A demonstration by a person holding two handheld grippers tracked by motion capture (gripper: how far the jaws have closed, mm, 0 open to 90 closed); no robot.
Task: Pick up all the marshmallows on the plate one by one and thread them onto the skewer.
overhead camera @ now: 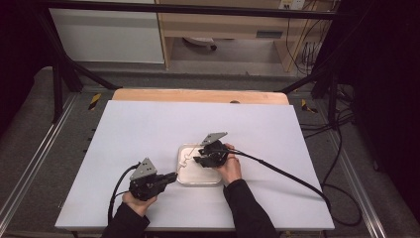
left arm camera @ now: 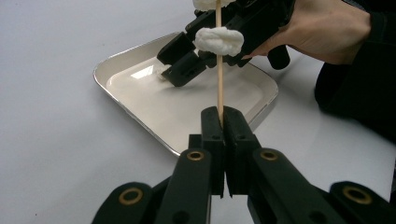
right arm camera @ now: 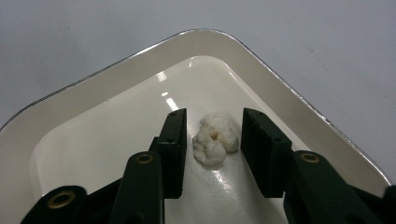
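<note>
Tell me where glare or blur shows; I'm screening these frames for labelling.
Right gripper view: ceiling light glints on the glossy tray beside the white lump. Left gripper view: skewer sharp, near jaws soft. High view: table evenly lit, surroundings dark.

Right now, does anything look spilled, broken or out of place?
Nothing stands out. One white puffy piece lies in the tray between the right hand-held gripper's jaws; the skewer stands straight.

A white table (overhead camera: 148, 129) below a wooden cabinet (overhead camera: 223, 25).
</note>
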